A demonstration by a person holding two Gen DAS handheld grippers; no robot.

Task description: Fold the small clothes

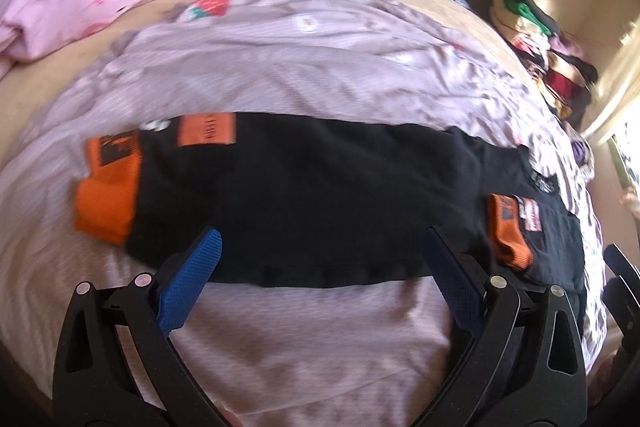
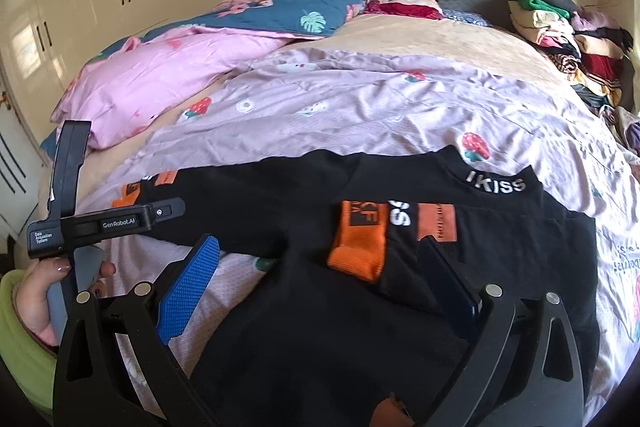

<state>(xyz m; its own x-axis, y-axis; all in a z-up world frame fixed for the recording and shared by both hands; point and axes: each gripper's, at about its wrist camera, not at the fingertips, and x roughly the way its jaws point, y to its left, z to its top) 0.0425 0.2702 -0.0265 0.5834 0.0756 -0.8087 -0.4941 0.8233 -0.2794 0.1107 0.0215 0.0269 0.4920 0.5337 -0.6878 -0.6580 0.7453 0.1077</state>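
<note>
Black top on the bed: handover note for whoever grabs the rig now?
Left claw: open, empty, at the near hem of the black top.
Right claw: open, empty, over the top's collar end.
Top lies flat on the mauve quilt; one orange-cuffed sleeve is folded across the body.
Left: the other sleeve is out, body unfolded.

The bed (image 2: 420, 31) carries a lilac quilt (image 2: 360, 107), black top (image 2: 280, 195) and clothes pile (image 2: 568, 39).
</note>
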